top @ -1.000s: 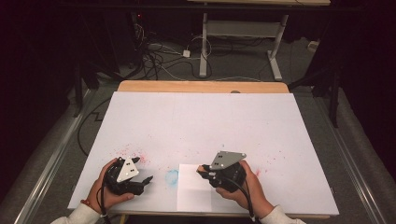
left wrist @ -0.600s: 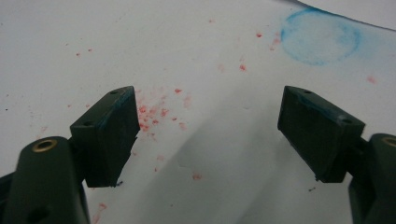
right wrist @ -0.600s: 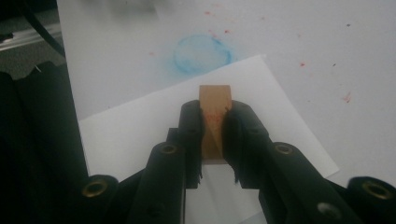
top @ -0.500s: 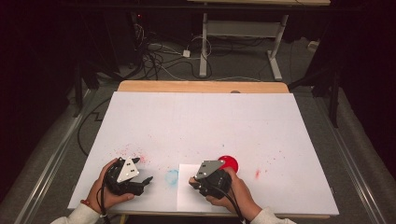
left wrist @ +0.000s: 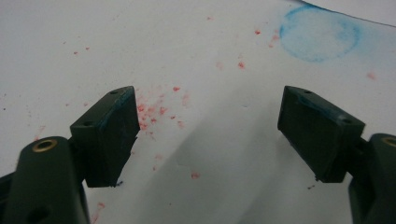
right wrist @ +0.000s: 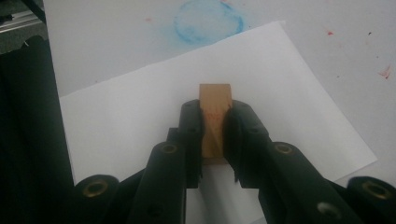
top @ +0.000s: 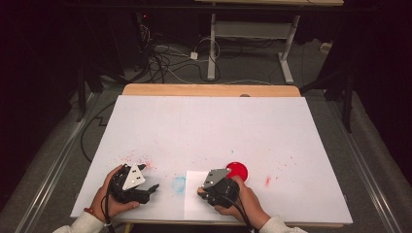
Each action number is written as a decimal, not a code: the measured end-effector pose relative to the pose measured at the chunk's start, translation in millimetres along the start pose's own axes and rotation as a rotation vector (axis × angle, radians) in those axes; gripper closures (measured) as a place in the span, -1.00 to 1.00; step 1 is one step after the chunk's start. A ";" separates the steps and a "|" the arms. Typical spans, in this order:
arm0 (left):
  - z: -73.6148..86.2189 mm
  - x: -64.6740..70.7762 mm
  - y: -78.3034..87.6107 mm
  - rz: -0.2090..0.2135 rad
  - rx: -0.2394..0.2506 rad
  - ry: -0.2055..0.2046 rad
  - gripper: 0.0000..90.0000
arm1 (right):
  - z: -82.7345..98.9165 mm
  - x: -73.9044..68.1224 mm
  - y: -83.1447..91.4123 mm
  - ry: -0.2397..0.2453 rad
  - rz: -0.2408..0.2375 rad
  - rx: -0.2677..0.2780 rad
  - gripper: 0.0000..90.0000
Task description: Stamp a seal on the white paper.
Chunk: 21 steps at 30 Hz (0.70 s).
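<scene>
Large white sheet covering the wooden table [top: 209,141], flecked with red specks near its near-left and near-right parts. A smaller loose rectangle of white paper [top: 194,201] lies at the near edge, about midway along it; in the right gripper view the same paper [right wrist: 140,107] sits skewed, one corner pointing away. Right gripper [top: 206,193], held in the person's right hand [top: 243,204], is over that paper, low to the surface. Its black jaws are closed tight on a small tan wooden block [right wrist: 214,122], gripped by its two long sides; the block's far end sticks out past the fingertips, faint red marking on its top face. Whether the block touches the paper beneath cannot be told. Round red disc-shaped pad [top: 237,171] lies on the sheet just beyond the right hand, partly hidden by the gripper body. Pale blue circular smudge [top: 179,184] on the sheet just left of the loose paper, between the two grippers; also seen as a blue ring [right wrist: 209,21] past the paper's far edge, and again [left wrist: 320,33] ahead of the left jaws. Left gripper [top: 153,188], in the person's left hand [top: 109,199], rests low near the near-left corner, aimed toward the blue smudge. Its jaws stand wide apart with nothing between them, bare speckled sheet under the gap; blue tint on the inner pads [left wrist: 119,135].
</scene>
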State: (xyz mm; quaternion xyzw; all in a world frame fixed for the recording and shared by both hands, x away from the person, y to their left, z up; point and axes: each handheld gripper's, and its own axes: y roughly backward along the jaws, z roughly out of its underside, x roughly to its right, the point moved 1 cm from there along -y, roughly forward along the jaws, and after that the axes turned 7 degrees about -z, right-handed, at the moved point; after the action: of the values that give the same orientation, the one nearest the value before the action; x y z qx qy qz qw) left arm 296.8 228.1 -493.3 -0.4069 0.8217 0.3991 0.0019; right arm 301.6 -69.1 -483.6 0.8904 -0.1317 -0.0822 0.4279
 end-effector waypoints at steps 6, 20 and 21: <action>-0.8 1.0 -0.3 -0.001 -0.004 0.000 -0.56 | 2.0 -0.4 -0.6 0.000 0.003 0.012 0.69; -0.9 0.7 -0.1 -0.002 0.002 0.004 -0.56 | 2.1 -0.5 -0.9 0.009 0.006 0.007 0.69; -1.0 0.8 0.0 -0.002 0.002 0.003 -0.56 | 2.2 -0.3 -0.9 0.008 0.005 0.008 0.69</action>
State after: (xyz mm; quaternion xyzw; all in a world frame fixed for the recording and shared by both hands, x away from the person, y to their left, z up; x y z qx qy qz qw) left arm 296.5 226.8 -492.9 -0.4084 0.8216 0.3977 0.0016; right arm 300.9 -70.1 -485.7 0.8921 -0.1322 -0.0769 0.4251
